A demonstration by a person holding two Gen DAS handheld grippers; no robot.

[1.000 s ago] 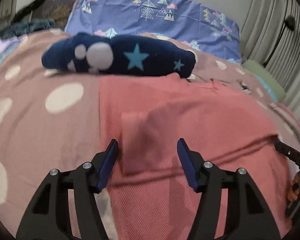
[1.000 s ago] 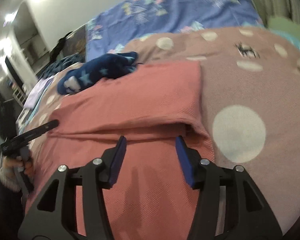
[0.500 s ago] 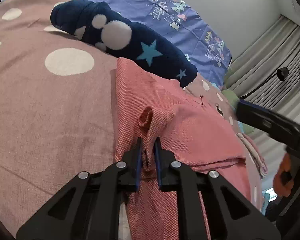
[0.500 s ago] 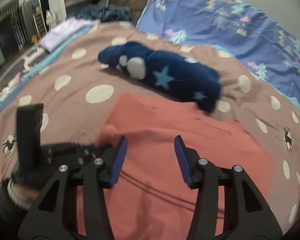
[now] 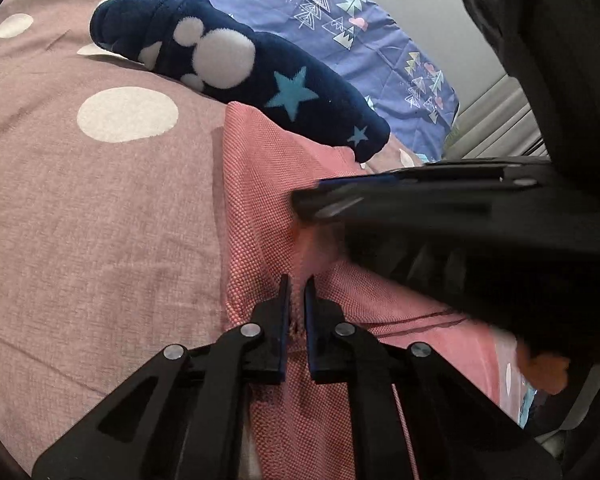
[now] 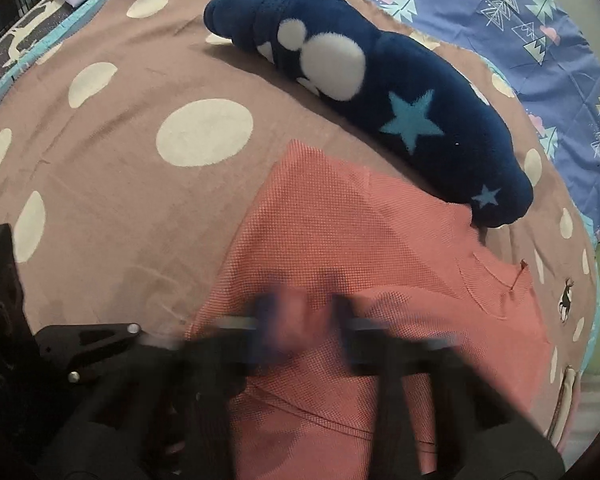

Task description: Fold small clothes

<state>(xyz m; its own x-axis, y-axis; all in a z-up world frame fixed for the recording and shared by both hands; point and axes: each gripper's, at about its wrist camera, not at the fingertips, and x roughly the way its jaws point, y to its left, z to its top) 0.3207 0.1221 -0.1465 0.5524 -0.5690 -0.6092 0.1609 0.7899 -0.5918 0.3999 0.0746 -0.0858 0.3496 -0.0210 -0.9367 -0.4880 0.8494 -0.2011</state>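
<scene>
Left wrist view: left gripper [image 5: 296, 292] has its jaws pinching a raised ridge of the pink garment [image 5: 260, 184], which lies on the bed [image 5: 80, 208] against the navy plush toy [image 5: 236, 64]. The right gripper [image 6: 300, 312] is blurred; its jaws have just closed, apparently on the same cloth. Judgement: lift both pinches evenly and carry the fold over without dragging the toy. Only the right wrist view shows the garment's far corner [image 6: 520, 268] and the bed's edge.

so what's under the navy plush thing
The navy plush lies mostly on the spotted brown bedspread; its near end overlaps the far edge of the pink garment. Whatever else lies beneath it is covered.
</scene>
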